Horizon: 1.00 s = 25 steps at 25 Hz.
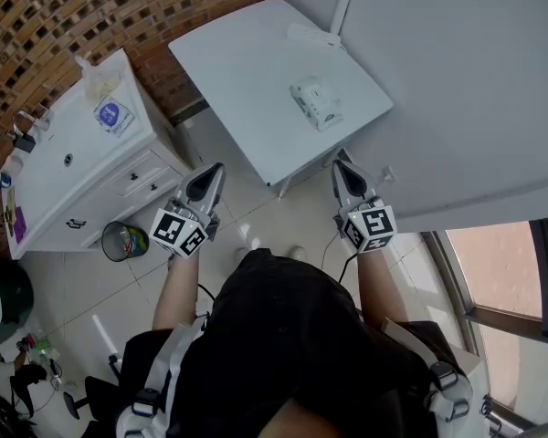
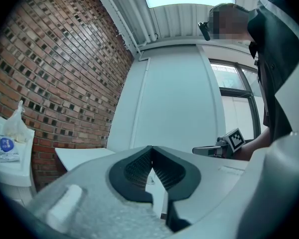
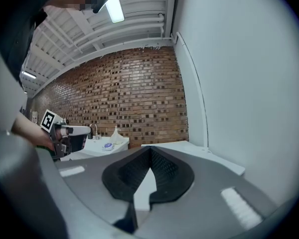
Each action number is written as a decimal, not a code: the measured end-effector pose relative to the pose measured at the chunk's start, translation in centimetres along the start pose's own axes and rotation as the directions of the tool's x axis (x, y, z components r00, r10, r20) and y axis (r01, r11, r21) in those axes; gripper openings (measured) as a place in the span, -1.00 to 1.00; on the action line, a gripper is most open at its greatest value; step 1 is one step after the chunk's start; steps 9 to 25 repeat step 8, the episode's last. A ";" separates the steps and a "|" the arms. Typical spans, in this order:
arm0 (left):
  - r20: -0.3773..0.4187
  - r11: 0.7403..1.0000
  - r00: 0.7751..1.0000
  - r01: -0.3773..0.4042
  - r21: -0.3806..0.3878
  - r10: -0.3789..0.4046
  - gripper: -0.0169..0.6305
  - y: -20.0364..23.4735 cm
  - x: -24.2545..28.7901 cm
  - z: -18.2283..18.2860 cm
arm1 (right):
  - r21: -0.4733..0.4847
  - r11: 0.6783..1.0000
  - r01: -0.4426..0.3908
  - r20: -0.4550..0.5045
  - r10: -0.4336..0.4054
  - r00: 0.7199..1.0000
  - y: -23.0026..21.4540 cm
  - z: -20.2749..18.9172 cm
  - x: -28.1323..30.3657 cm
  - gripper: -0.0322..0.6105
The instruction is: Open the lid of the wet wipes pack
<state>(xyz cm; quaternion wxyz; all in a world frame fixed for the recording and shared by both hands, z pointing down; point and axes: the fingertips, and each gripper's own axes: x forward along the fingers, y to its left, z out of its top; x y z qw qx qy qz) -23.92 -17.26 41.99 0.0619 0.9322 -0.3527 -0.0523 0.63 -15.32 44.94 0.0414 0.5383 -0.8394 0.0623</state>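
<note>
While the pack [image 1: 315, 101] lies on the tabletop [image 1: 247, 71] toward its right corner, both grippers hang short of the near corner, well apart from it.

Whether its lid is shut is too small to tell from the head view. The left gripper [image 1: 210, 173] and right gripper [image 1: 342, 164] point level toward the tabletop, each with its jaws pressed together on nothing, as their own views show [image 2: 152, 166] [image 3: 149, 171]. The likely trouble is that the pack looks light and loose. If one gripper pries at the lid with nothing pinning the body, the whole pack could lift or skid toward the right corner and off. Jaws not spread before they arrive would only nudge the lid's tab rather than catch it.
</note>
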 end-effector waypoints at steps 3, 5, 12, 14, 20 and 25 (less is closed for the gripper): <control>-0.012 1.000 1.000 -0.009 -0.002 0.009 -0.94 0.5 -0.1 -0.2 | -0.013 1.000 -0.005 -0.009 0.005 1.000 0.4 0.0 0.6 -0.89; -0.007 1.000 1.000 -0.014 -0.009 0.014 -0.94 1.0 -0.2 -0.1 | -0.024 1.000 -0.013 -0.014 0.012 1.000 0.7 0.1 1.0 -0.89; 0.014 1.000 1.000 -0.017 -0.024 0.018 -0.94 1.9 -0.3 0.4 | -0.027 0.999 -0.019 -0.011 0.018 1.000 1.0 0.3 1.7 -0.89; 0.014 1.000 1.000 -0.017 -0.024 0.018 -0.94 1.9 -0.3 0.4 | -0.027 0.999 -0.019 -0.011 0.018 1.000 1.0 0.3 1.7 -0.89; 0.014 1.000 1.000 -0.017 -0.024 0.018 -0.94 1.9 -0.3 0.4 | -0.027 0.999 -0.019 -0.011 0.018 1.000 1.0 0.3 1.7 -0.89; 0.014 1.000 1.000 -0.017 -0.024 0.018 -0.94 1.9 -0.3 0.4 | -0.027 0.999 -0.019 -0.011 0.018 1.000 1.0 0.3 1.7 -0.89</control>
